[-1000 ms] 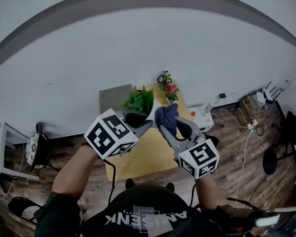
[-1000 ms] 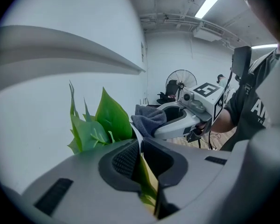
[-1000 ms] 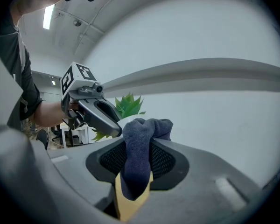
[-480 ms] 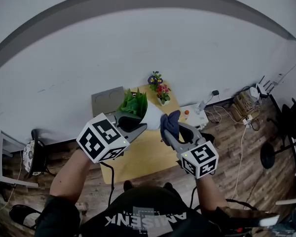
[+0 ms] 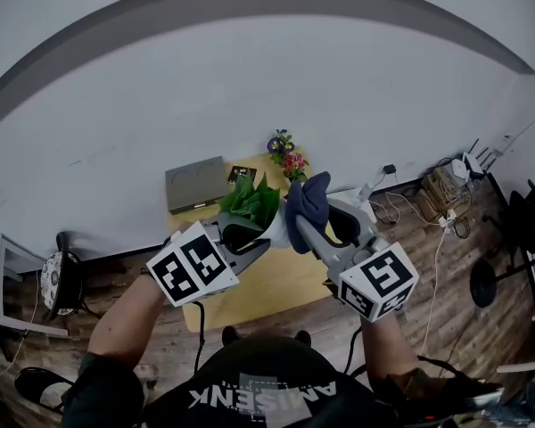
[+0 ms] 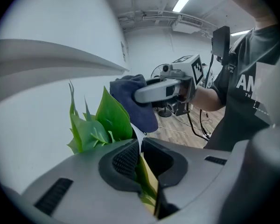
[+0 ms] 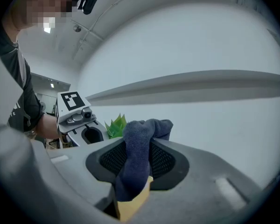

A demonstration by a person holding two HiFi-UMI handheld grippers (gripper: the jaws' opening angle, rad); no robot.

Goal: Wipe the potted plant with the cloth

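The potted plant [image 5: 251,201] has broad green leaves and a white pot, and it hangs above the yellow table [image 5: 250,291]. My left gripper [image 5: 254,235] is shut on the pot's rim; in the left gripper view the leaves [image 6: 105,120] rise just past its jaws [image 6: 141,155]. My right gripper [image 5: 308,227] is shut on a dark blue cloth [image 5: 305,201], which bunches up between its pads [image 7: 136,148]. The cloth sits right beside the leaves, on their right, at about their height. In the right gripper view the leaf tips [image 7: 115,125] show left of the cloth.
A small pot of colourful flowers [image 5: 285,161] and a flat grey box [image 5: 194,184] stand at the table's far edge by the white wall. A white device [image 5: 361,205], cables and a power strip [image 5: 450,190] lie on the wooden floor to the right. A chair [image 5: 58,279] stands at left.
My right gripper has risen with the cloth, from the pot's side up to leaf height. The left gripper and the plant have shifted slightly, with a small roll.
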